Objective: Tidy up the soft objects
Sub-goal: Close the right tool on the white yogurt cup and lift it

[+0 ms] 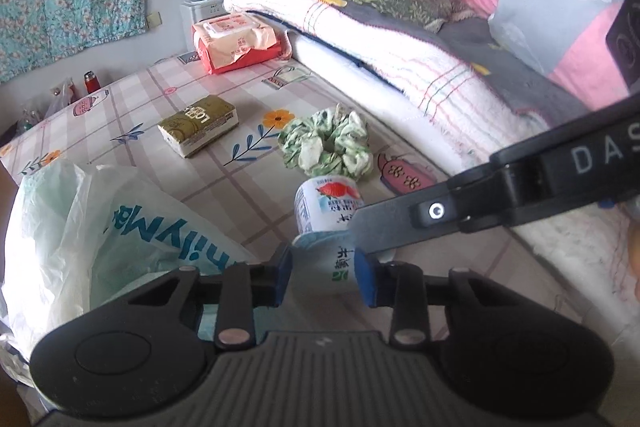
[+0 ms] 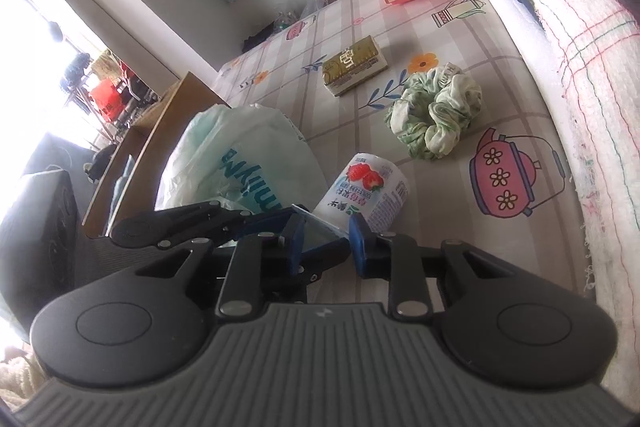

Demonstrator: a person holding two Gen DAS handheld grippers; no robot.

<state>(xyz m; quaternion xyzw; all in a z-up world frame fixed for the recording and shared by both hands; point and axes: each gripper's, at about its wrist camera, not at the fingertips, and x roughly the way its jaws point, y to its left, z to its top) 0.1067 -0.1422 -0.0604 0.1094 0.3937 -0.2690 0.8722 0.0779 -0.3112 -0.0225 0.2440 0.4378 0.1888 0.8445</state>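
A white yogurt cup [image 1: 326, 205] with a strawberry picture lies tipped on the checked bed sheet [image 1: 224, 187]. My left gripper [image 1: 325, 277] has its blue pads against both sides of the cup's wide end. From the right, my right gripper [image 1: 360, 233] reaches the same end. In the right wrist view my right gripper [image 2: 328, 243] is shut on the flat rim of the yogurt cup [image 2: 368, 187], and the left gripper's fingers [image 2: 208, 217] come in from the left. A green scrunchie [image 1: 326, 143] [image 2: 436, 111] lies just beyond the cup.
A white plastic bag [image 1: 100, 223] [image 2: 236, 155] with teal lettering stands open left of the cup. Farther off lie an olive tissue pack [image 1: 199, 125] and a red wipes pack [image 1: 236, 41]. Folded blankets [image 1: 400, 39] bound the right side; a wooden board [image 2: 160, 131] edges the bed.
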